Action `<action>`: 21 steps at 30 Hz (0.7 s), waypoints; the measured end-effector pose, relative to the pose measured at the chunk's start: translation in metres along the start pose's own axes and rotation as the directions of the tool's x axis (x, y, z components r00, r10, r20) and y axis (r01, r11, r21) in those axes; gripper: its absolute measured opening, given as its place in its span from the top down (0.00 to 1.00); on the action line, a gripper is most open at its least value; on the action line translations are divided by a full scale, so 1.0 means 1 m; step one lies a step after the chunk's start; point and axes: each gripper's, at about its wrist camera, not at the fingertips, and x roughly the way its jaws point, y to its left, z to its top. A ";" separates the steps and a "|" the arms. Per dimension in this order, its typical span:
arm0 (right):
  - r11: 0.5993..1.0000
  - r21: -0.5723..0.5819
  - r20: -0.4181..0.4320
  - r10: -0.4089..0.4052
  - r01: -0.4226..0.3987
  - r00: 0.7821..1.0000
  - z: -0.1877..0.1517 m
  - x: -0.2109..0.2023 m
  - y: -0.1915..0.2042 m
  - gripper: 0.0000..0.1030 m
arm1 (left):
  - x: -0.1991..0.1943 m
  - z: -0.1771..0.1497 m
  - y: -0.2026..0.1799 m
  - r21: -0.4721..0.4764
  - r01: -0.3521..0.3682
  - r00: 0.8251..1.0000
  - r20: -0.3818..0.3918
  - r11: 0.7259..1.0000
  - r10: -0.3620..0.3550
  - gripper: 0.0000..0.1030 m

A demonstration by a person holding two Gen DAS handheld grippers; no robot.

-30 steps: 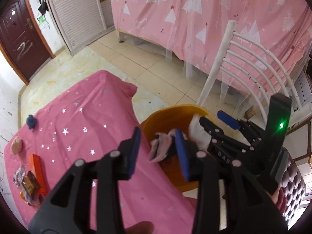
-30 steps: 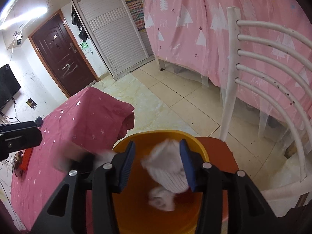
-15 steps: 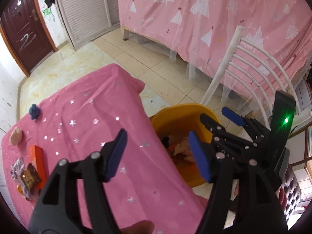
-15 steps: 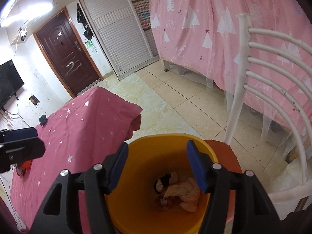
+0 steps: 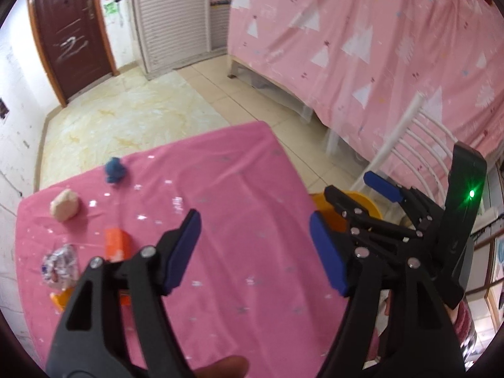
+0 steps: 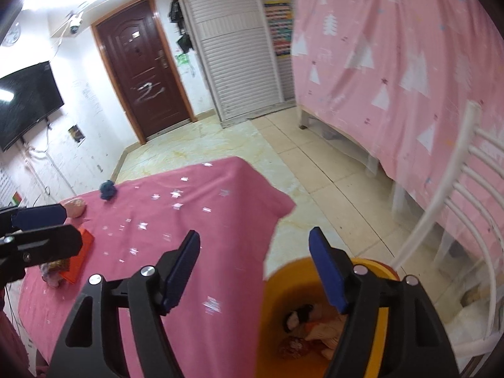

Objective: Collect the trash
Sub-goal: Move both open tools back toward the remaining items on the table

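Observation:
My left gripper (image 5: 255, 249) is open and empty above the pink star tablecloth (image 5: 226, 189). My right gripper (image 6: 255, 267) is open and empty, over the table's right edge and the orange bin (image 6: 277, 315); it also shows in the left wrist view (image 5: 356, 189). Crumpled trash (image 6: 315, 330) lies in the bin. On the cloth's left side lie a blue wad (image 5: 115, 170), a beige lump (image 5: 64, 204), an orange block (image 5: 117, 244), a foil wrapper (image 5: 60, 266) and an orange piece (image 5: 60, 302).
A white slatted chair (image 6: 456, 220) stands right of the bin. A bed with a pink tree-print curtain (image 5: 362, 47) is behind. Tiled floor (image 5: 126, 116) leads to a brown door (image 5: 67, 31). A TV (image 6: 25, 104) hangs on the left wall.
Both grippers opened and dropped their trash into the bin. Both then swung left and up toward the table; the left gripper's jaws spread wider.

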 end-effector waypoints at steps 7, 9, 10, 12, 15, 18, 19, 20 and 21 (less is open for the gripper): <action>0.997 -0.078 -0.022 0.019 -0.021 1.000 0.018 0.018 0.055 0.34 | -0.014 0.002 0.055 -0.076 -0.034 0.999 0.020 0.996 0.036 0.34; 0.995 -0.095 -0.026 0.028 -0.031 0.999 0.024 0.024 0.069 0.33 | -0.018 0.003 0.072 -0.097 -0.045 0.999 0.026 0.994 0.047 0.34; 0.994 -0.104 -0.030 0.030 -0.033 0.999 0.026 0.027 0.075 0.32 | -0.019 0.003 0.079 -0.107 -0.048 0.998 0.027 0.993 0.051 0.34; 0.991 -0.129 -0.038 0.033 -0.038 0.999 0.032 0.034 0.092 0.32 | -0.022 0.004 0.094 -0.129 -0.053 0.998 0.029 0.990 0.058 0.34; 0.986 -0.162 -0.047 0.037 -0.044 0.998 0.038 0.042 0.114 0.31 | -0.025 0.005 0.118 -0.161 -0.058 0.997 0.032 0.985 0.064 0.34; 0.980 -0.191 -0.057 0.047 -0.057 0.997 0.044 0.054 0.136 0.31 | -0.027 0.006 0.140 -0.194 -0.072 0.997 0.028 0.978 0.079 0.33; 0.978 -0.200 -0.062 0.052 -0.063 0.997 0.046 0.058 0.143 0.31 | -0.026 0.007 0.147 -0.203 -0.078 0.996 0.025 0.976 0.084 0.33; 0.975 -0.211 -0.066 0.055 -0.068 0.996 0.048 0.063 0.151 0.31 | -0.025 0.007 0.156 -0.216 -0.087 0.995 0.020 0.973 0.093 0.33; 0.973 -0.219 -0.069 0.058 -0.072 0.996 0.048 0.066 0.156 0.30 | -0.024 0.007 0.164 -0.226 -0.094 0.995 0.014 0.969 0.100 0.33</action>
